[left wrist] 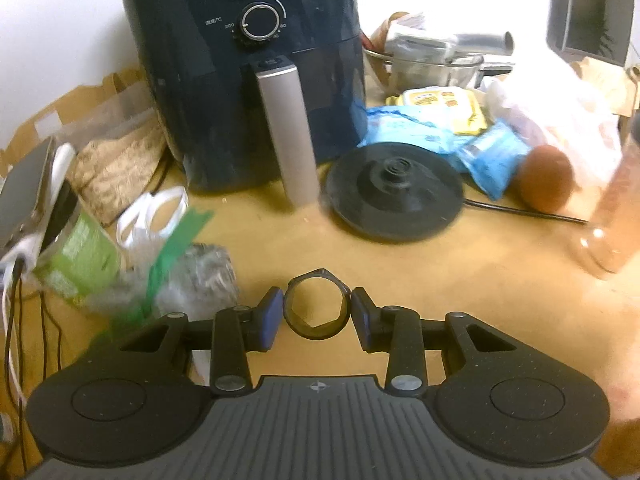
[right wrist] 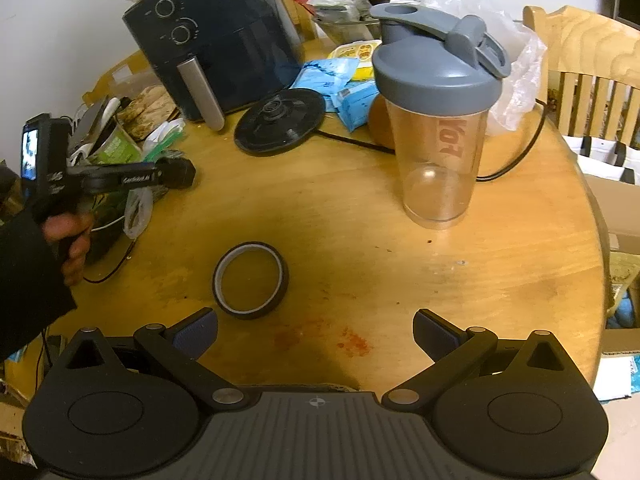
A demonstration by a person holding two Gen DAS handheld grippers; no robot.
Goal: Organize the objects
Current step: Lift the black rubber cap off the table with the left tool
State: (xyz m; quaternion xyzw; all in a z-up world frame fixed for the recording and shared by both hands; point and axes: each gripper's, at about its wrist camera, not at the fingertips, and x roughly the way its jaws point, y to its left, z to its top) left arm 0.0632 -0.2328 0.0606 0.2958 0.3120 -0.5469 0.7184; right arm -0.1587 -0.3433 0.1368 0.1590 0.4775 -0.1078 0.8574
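left fingers (left wrist: 269, 314) around dark ring (left wrist: 316, 307)

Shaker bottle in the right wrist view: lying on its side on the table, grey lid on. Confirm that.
Not on its side: the shaker bottle stands upright on the table, grey lid on, as the right wrist view shows.

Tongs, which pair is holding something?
The left tongs: they squeeze a small dark ring, while the right tongs gape wide open with nothing between them.
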